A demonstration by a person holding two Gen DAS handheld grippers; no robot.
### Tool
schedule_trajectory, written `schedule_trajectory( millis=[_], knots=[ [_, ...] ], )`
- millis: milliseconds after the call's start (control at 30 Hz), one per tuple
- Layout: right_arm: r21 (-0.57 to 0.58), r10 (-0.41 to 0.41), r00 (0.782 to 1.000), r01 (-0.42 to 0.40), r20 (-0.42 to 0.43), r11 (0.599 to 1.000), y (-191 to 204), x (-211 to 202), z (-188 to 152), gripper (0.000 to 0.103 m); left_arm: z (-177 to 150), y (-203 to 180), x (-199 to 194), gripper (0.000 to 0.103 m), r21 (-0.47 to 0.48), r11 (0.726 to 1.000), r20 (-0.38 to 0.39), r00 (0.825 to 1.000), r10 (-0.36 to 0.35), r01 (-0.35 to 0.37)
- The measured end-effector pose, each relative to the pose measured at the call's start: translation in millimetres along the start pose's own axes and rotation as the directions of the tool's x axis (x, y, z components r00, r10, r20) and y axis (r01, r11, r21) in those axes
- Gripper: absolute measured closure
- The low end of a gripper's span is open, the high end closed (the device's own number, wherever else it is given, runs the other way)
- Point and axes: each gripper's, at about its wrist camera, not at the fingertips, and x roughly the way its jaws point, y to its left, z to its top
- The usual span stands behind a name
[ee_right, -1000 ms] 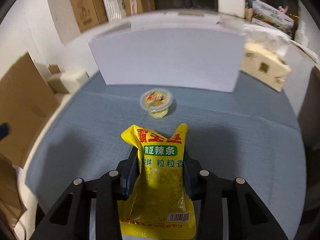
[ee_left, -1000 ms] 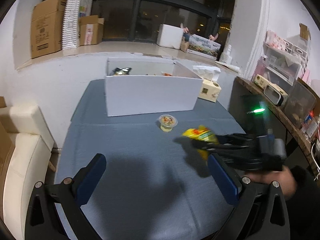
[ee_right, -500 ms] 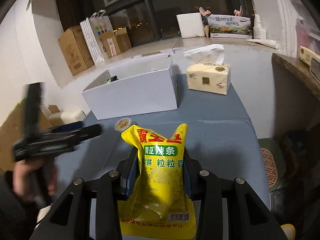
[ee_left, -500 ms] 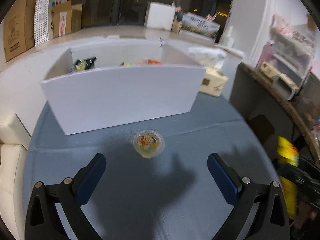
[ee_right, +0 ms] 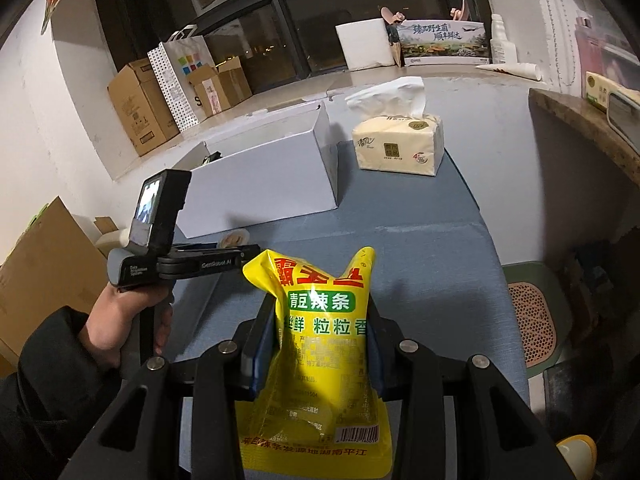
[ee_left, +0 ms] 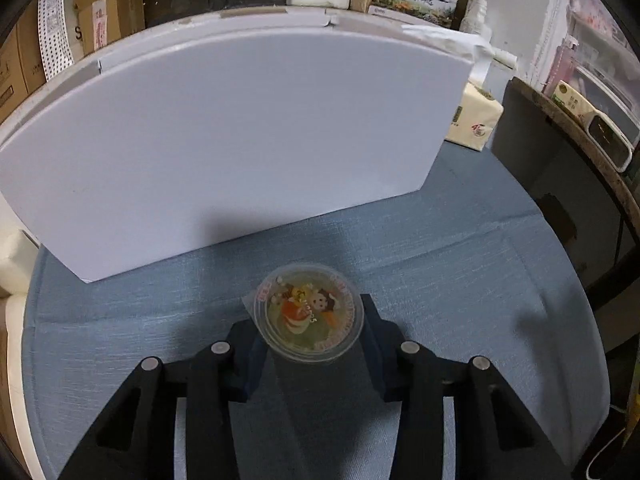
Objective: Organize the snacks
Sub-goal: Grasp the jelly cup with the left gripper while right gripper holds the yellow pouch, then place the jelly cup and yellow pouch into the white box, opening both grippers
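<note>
1. Since 1 second ago the left hand-held gripper [ee_left: 310, 354] has swung in from wide open over bare cloth and come down around the jelly cup [ee_left: 309, 312], which then sat well ahead of it near the white box [ee_left: 240, 148].
2. Now its jaws are drawn in narrow, a blue pad on each side of the cup below the rim (the printed foil lid faces up), and the pads look pressed to it.
3. From the left wrist view, the cup is on the blue-grey table [ee_left: 460, 280], just in front of the box's near wall.
4. Over the same second the right hand-held gripper [ee_right: 316, 344] has kept its clamp on the yellow snack pouch [ee_right: 320, 360], which stands upright between its pads with red and green lettering toward the camera.
5. From the right wrist view, that gripper now sits farther back and to the right, so the box [ee_right: 264, 184] lies ahead to the left and a tissue pack [ee_right: 400, 148] stands just beside the box's right end.
6. A person's hand [ee_right: 120, 320] in a dark sleeve grips the left tool's handle at the table's left edge.
</note>
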Motion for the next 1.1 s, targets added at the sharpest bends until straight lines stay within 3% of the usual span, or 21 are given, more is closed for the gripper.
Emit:
schedule_trajectory(
  millis=[267,667,833,1100],
  knots=[
    [-0.012,0.015,1.000,-0.016,-0.015,1.000,3.6,9.5,0.1,0.061,-8.8,3.0,-65.1,0.057,0.018,0.998,0.118,0.991,-0.057,0.055],
    [-0.056,0.059,0.998,-0.059,0.002,0.997,33.3,12.9,19.1,0.061,-16.9,7.9,-166.1,0.057,0.029,0.993,0.311,0.943,-0.117,0.113],
    [-0.135,0.090,0.996,-0.085,0.030,0.987,59.9,15.4,46.2,0.061,-13.9,9.9,-192.6,0.057,0.030,0.994,0.367,0.924,-0.111,0.107],
    [-0.209,0.115,0.991,-0.100,0.061,0.973,91.3,38.9,117.6,0.061,37.0,32.9,-194.1,0.057,0.024,0.997,0.402,0.912,-0.081,0.078]
  ],
)
